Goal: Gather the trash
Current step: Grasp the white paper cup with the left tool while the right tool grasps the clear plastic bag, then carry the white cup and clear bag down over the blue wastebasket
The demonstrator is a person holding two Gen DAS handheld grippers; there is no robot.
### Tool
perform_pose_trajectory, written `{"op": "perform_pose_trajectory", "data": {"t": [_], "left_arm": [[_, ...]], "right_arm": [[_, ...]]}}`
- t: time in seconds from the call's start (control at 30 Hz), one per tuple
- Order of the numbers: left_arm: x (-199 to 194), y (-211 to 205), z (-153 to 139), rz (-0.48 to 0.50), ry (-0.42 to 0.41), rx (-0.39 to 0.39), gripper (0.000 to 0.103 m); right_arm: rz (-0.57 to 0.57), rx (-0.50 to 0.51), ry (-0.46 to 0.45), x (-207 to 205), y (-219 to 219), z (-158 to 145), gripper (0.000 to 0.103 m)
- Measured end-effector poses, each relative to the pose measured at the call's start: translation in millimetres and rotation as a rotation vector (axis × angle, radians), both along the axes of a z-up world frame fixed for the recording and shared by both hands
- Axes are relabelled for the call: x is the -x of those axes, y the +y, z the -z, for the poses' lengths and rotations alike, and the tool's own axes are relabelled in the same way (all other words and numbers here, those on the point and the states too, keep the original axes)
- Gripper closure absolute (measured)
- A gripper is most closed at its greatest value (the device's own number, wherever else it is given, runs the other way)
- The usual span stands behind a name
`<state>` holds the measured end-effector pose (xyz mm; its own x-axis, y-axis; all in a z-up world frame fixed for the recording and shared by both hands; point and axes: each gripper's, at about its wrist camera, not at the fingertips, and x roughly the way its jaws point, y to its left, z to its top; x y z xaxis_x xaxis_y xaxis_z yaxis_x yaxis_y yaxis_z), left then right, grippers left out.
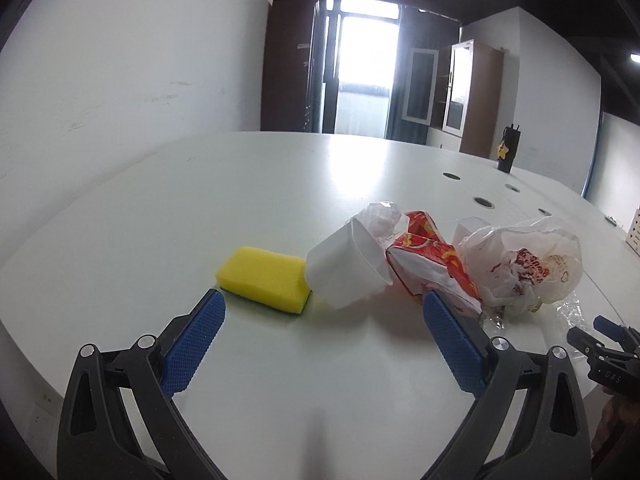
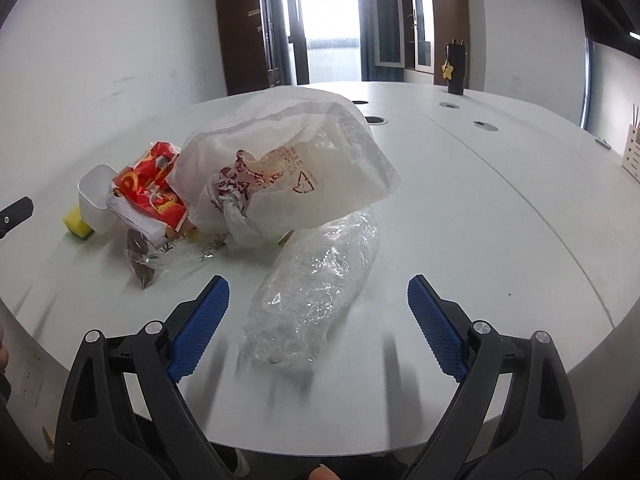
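A pile of trash lies on the white table (image 1: 280, 184). In the left wrist view a tipped white cup (image 1: 346, 270) holds crumpled plastic, beside a red and yellow wrapper (image 1: 436, 260) and a knotted white plastic bag (image 1: 524, 264). My left gripper (image 1: 324, 306) stands open just short of the cup, nothing between its blue pads. In the right wrist view the white bag (image 2: 292, 168) rests partly on a clear crumpled plastic bag (image 2: 316, 292). My right gripper (image 2: 318, 290) is open, with the clear bag lying between its fingers but not pressed. The wrapper (image 2: 152, 184) and cup (image 2: 96, 196) lie left.
A yellow sponge (image 1: 262, 278) lies left of the cup. A small clear packet with brown contents (image 2: 140, 258) sits near the wrapper. Round cable holes (image 2: 376, 120) dot the table, and a dark bottle (image 2: 456, 68) stands far back. The table's front edge curves close below both grippers.
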<state>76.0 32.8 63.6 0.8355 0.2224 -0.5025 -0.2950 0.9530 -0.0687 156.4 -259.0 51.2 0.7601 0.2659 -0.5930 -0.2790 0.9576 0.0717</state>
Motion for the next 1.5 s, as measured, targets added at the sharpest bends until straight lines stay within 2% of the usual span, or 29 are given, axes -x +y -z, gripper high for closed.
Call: {"op": "perform_pose_trajectory", "data": {"t": [0.1, 0.2, 0.3, 0.4, 0.43, 0.5, 0.53, 0.57, 0.63, 0.7, 0.73, 0.93, 1.27, 1.5], "left_arm": [[-23.3, 3.0, 4.1, 0.005, 0.052, 0.022, 0.006], [-44.5, 1.8, 4.4, -0.007, 0.080, -0.024, 0.006], [-63.2, 3.3, 2.5, -0.019, 0.099, -0.055, 0.009], [-80.2, 6.2, 3.2, -0.021, 0.128, -0.052, 0.010], [-85.7, 6.9, 5.1, -0.021, 0.142, -0.047, 0.011], [-92.2, 8.3, 9.6, -0.022, 0.168, -0.033, 0.018], [-94.7, 9.4, 12.9, -0.027, 0.182, -0.029, 0.026], [-98.0, 10.4, 16.5, -0.036, 0.198, -0.028, 0.041], [-100.9, 15.5, 24.2, -0.041, 0.232, 0.003, 0.055], [-99.3, 18.3, 26.3, -0.050, 0.232, 0.016, 0.073], [-96.8, 20.4, 26.3, -0.057, 0.230, 0.020, 0.089], [-70.7, 24.7, 18.7, -0.055, 0.182, 0.065, 0.090], [2.6, 21.0, -5.1, -0.034, 0.050, 0.158, 0.091], [40.1, 5.2, -7.6, 0.037, 0.049, 0.187, 0.091]], "right_arm": [[-0.014, -0.009, 0.024, -3.2, -0.7, 5.3, 0.022], [-0.017, -0.011, 0.025, -2.6, -0.6, 5.7, 0.027], [-0.020, -0.018, 0.047, -6.3, -3.0, 8.6, 0.038], [-0.025, -0.036, 0.062, -8.4, -6.1, 9.1, 0.051], [-0.024, -0.038, 0.064, -8.7, -7.3, 9.0, 0.058], [-0.022, -0.040, 0.065, -9.0, -9.5, 8.7, 0.062], [-0.023, -0.043, 0.066, -9.1, -10.7, 8.4, 0.065], [-0.022, -0.047, 0.066, -9.2, -12.1, 8.0, 0.068], [-0.015, -0.051, 0.065, -9.7, -15.3, 6.9, 0.071], [0.001, -0.057, 0.055, -9.2, -19.9, 4.6, 0.073], [0.010, -0.058, 0.049, -8.4, -22.0, 3.3, 0.073], [0.044, -0.079, 0.018, -4.6, -34.9, -6.9, 0.075], [0.112, -0.075, -0.083, 13.1, -57.8, -38.3, 0.076], [0.075, -0.113, -0.126, 38.9, -59.2, -60.3, 0.076]]}}
